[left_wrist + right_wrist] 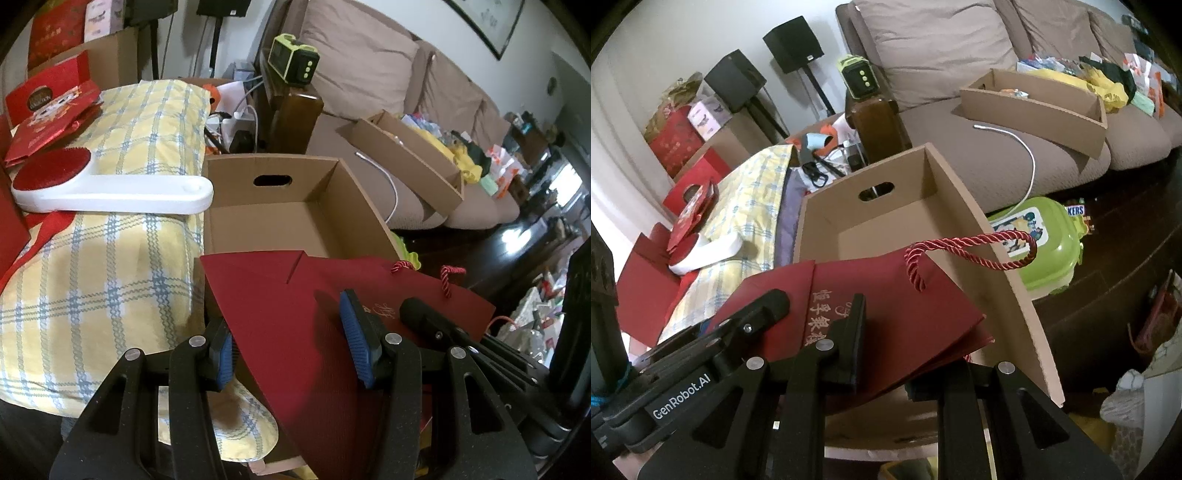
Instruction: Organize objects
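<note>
Red paper bag [295, 317] hangs over the cardboard box [273, 221], clamped by both the left claw [295, 354] and the right claw [882, 354]; next, lower it inside.

Both cameras ride on the grippers and look forward and steeply down along the fingers, close over the near rim of the open cardboard box [295, 218]. The left view sits left of the right one — each catches the other's gripper at its edge. Both share the red paper bag [886, 306], the box, the checked pillow [110, 258] at left and the far sofa [960, 55].
</note>
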